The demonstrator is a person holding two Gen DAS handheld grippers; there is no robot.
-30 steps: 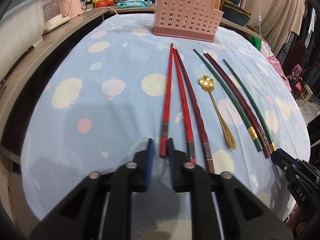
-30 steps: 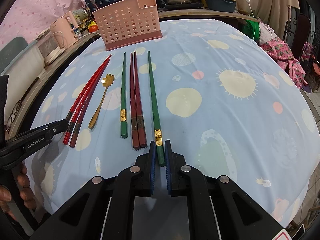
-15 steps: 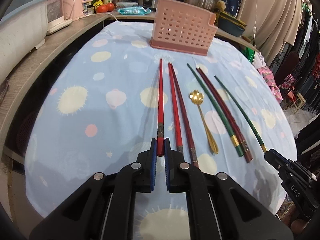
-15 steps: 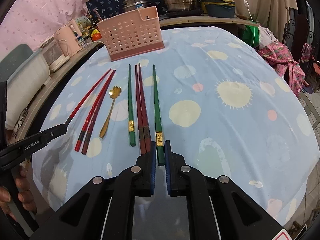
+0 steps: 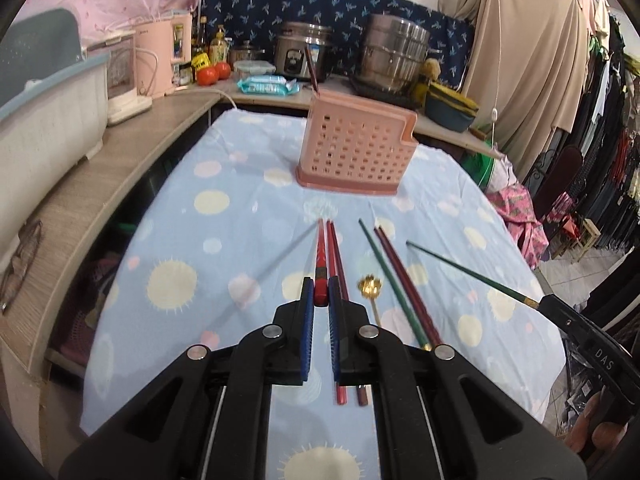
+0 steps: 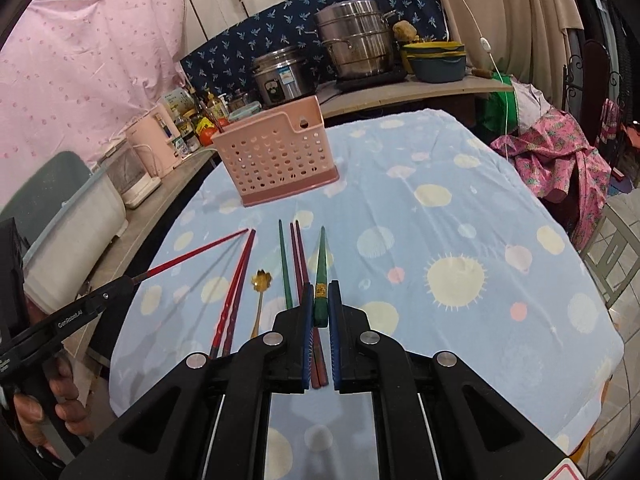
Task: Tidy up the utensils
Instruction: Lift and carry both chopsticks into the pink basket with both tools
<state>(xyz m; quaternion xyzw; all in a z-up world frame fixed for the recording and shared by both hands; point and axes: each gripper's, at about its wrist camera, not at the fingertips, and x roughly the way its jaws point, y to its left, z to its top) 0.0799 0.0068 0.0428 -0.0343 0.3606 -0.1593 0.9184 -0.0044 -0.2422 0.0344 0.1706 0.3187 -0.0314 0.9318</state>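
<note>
wrist views above table, both facing basket

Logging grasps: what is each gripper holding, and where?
Left gripper: red chopstick, by its thick end. Right gripper: green chopstick, likewise.

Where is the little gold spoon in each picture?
Left wrist view: the gold spoon lies just right of the left gripper, between the red chopsticks and the green and dark red ones.
Right wrist view: the spoon lies left of the right gripper, lower middle of the picture.
Shared landmark: the pink basket stands at the far end of the table, beyond the spoon.
</note>
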